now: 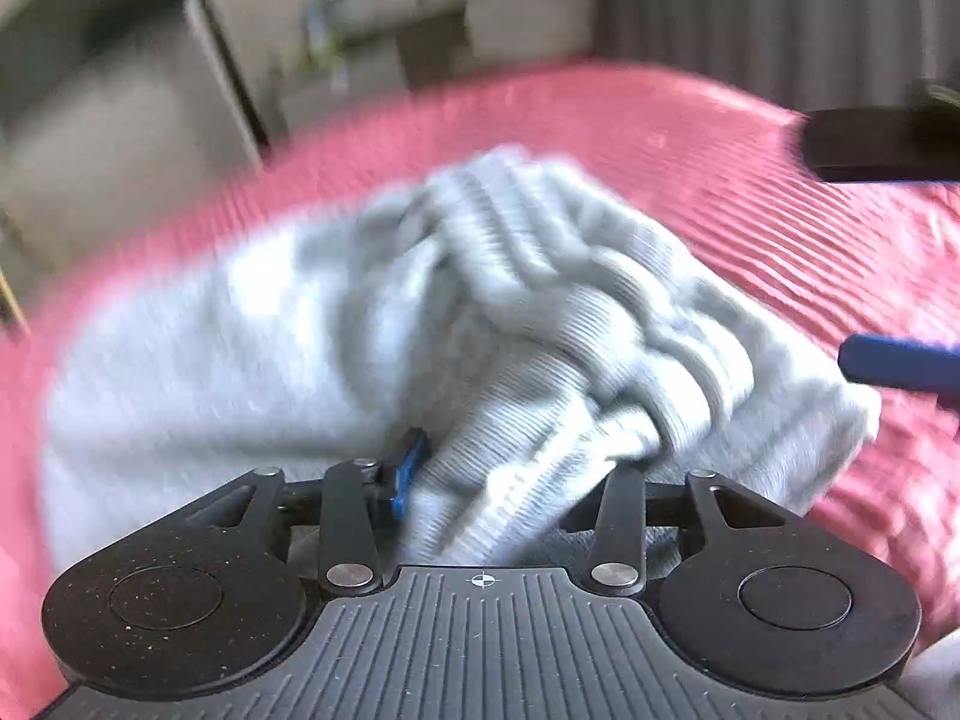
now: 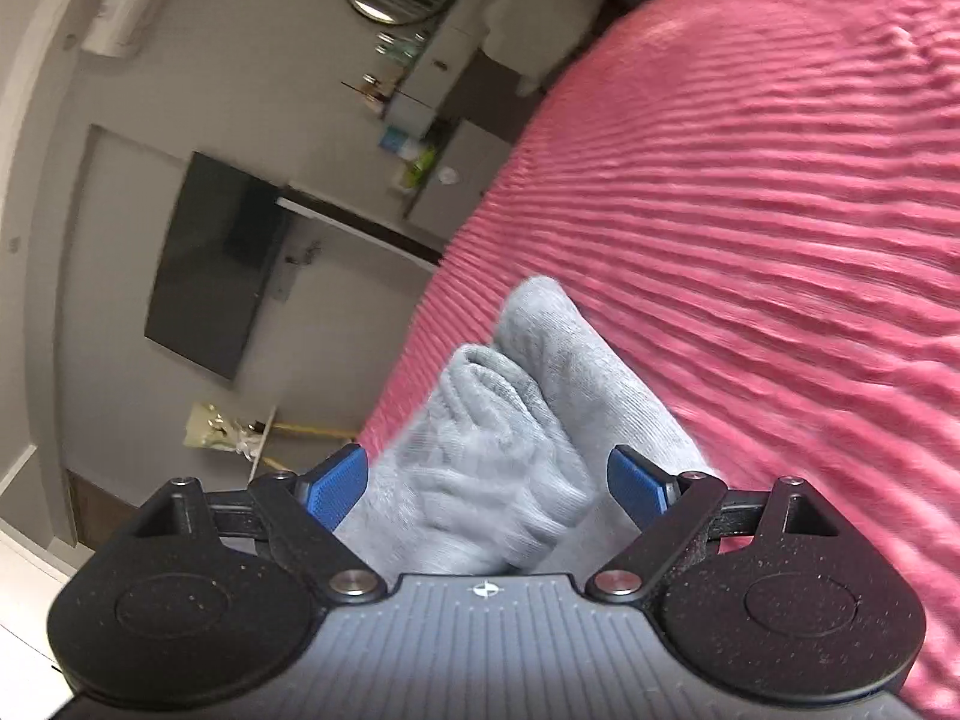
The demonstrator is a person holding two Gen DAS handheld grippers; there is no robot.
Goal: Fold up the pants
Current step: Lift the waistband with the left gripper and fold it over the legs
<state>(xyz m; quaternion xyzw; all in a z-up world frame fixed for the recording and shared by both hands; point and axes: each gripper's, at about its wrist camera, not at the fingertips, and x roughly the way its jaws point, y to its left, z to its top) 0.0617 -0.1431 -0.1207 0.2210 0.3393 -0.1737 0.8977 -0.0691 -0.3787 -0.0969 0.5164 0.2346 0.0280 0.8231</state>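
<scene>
Right gripper (image 2: 486, 489) jaws spread wide, blue ribbed pads clear of the grey pants (image 2: 528, 420) bunched between them. Left gripper (image 1: 480, 480) grip can't tell, fabric hides its fingers. Pants: soft ribbed knit, crumpled, mid-frame on pink ridged bedspread (image 2: 750, 210).

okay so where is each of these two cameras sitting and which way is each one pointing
Left wrist: sits on the left gripper, looking down over bunched grey pants on the pink bedspread; cloth fills its jaws, and a blue finger enters at the right edge.
Right wrist: sits on the right gripper, rolled sideways, facing the bed edge and a wall TV; its blue pads stand apart around the cloth.
Shared: pants and bedspread.
</scene>
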